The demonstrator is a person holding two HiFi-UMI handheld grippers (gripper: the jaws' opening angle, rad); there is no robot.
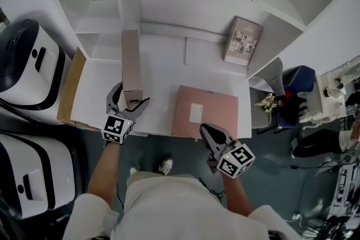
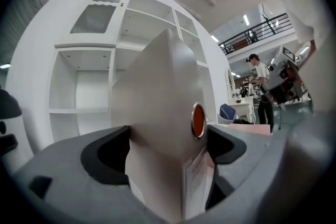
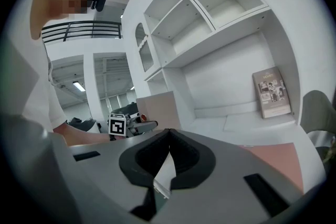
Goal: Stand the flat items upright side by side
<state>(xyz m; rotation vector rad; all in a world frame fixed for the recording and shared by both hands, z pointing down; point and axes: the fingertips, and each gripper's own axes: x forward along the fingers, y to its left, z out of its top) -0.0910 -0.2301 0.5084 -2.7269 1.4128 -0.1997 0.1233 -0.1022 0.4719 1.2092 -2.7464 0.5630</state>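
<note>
Head view: both forearms reach in from 6 o'clock over the white shelf surface [image 1: 163, 73]. The left gripper [image 1: 128, 99] points toward 12 o'clock, its jaws wide and closed on the near end of the tan package [image 1: 130, 64], which stands on edge at 9 o'clock on the surface. The right gripper [image 1: 204, 130] points toward 11 o'clock with its jaws together, its tip over the near edge of the pink package [image 1: 211, 107], which lies flat at 5 o'clock. A book [image 1: 243, 41] leans upright at 1 o'clock.

Left gripper view: only here does an orange round sticker [image 2: 198, 119] show on the clamped package, against the right jaw.

Right gripper view: the jaw tips meet, and the left gripper's marker cube [image 3: 118, 126] appears at 9 o'clock.
</note>
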